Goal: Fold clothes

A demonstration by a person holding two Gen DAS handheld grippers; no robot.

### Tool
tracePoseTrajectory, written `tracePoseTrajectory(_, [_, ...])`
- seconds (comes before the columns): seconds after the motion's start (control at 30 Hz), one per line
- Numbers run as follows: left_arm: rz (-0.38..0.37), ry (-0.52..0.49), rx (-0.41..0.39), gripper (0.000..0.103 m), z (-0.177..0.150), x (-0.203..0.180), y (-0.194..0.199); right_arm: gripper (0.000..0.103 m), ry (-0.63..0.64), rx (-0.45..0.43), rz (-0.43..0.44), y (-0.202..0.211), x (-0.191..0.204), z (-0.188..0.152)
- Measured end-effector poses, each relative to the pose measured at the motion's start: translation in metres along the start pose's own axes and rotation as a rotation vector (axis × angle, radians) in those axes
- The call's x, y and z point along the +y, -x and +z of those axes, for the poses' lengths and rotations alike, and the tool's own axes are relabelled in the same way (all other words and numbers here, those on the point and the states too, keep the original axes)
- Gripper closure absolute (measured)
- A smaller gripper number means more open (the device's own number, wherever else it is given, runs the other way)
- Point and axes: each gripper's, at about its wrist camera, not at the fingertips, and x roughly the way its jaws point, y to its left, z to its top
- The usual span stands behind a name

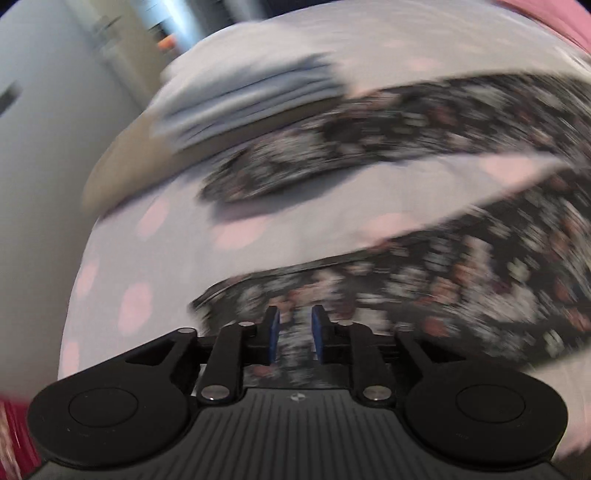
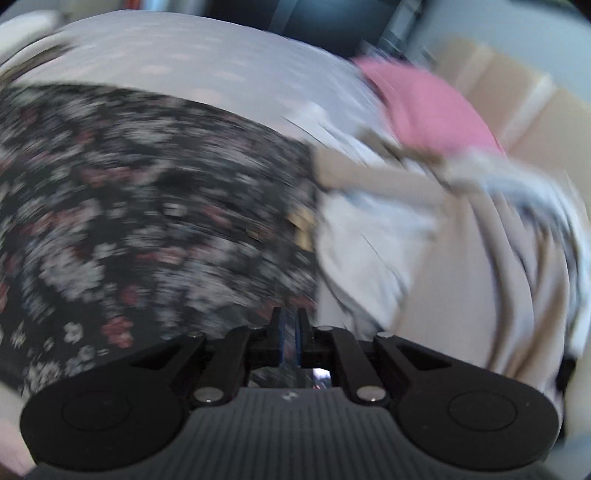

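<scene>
In the left wrist view, a pale wall or cupboard face (image 1: 40, 155) fills the far left, and beside it begins the bed sheet (image 1: 155, 258), white with soft pink dots, which covers most of the scene. Further right, near the top, a stack of folded blue-grey clothes (image 1: 247, 99) lies on the sheet, and touching its right side runs one long strip of the dark floral garment (image 1: 424, 114), black with small white and reddish flowers. A second, wider part of the same garment crosses the lower right and reaches down to the left gripper (image 1: 294, 325), whose blue pads (image 1: 273, 332) stand a little apart with floral cloth lying between them; the blur makes it hard to say how firmly they press, but the fabric appears pinched. A pink cloth (image 1: 554, 22) shows at the top right corner. In the right wrist view, the floral garment (image 2: 147, 206) spreads over the whole left half, lying on the dotted sheet (image 2: 184, 55) that shows above it. At bottom centre the right gripper (image 2: 290, 325) has its fingers nearly pressed together, nipping a thin edge of the floral cloth. To the right lies a rumpled heap of white and beige clothes (image 2: 388, 229), touching the garment's edge, with a pink garment (image 2: 428, 107) on top behind it, and a cardboard box (image 2: 524, 107) at the far right.
</scene>
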Motion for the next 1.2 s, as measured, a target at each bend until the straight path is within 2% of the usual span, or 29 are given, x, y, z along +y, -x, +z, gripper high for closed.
tracePoseTrajectory(0.1, [-0.023,-0.177,-0.021,0.079,-0.003,-0.033,0.007,0.092,0.176,-0.027,0.02,0.006,0.032,-0.001])
tracePoseTrajectory(0.2, [-0.045,-0.343,-0.032,0.079,-0.017,-0.062,0.013,0.064,0.426,-0.057,-0.006,0.012,0.066,-0.011])
tracePoseTrajectory(0.3, [-0.057,-0.497,-0.039,0.076,-0.029,-0.084,0.013,0.063,0.638,-0.09,0.006,0.019,0.093,-0.026])
tracePoseTrajectory(0.4, [-0.043,-0.655,-0.034,0.072,-0.048,-0.101,0.009,0.062,0.774,-0.12,0.019,0.026,0.112,-0.04])
tracePoseTrajectory(0.53, [0.0,-0.835,-0.01,0.071,-0.072,-0.118,0.002,0.059,0.858,-0.123,0.029,0.028,0.122,-0.054])
tracePoseTrajectory(0.63, [0.042,-0.931,0.018,0.066,-0.086,-0.126,-0.007,0.058,0.859,-0.107,0.047,0.028,0.122,-0.06])
tracePoseTrajectory(0.73, [0.103,-0.975,0.031,0.063,-0.093,-0.128,-0.016,0.057,0.865,-0.098,0.059,0.026,0.121,-0.065])
tracePoseTrajectory(0.97, [0.108,-0.914,0.053,0.062,-0.088,-0.12,-0.021,0.057,0.958,-0.102,0.064,0.032,0.124,-0.083])
tracePoseTrajectory(1.07, [0.118,-0.903,0.064,0.062,-0.088,-0.12,-0.022,0.052,1.022,-0.09,0.061,0.033,0.128,-0.093])
tracePoseTrajectory(1.2, [0.123,-0.853,0.091,0.062,-0.083,-0.115,-0.026,0.052,1.074,-0.05,0.003,0.023,0.13,-0.101])
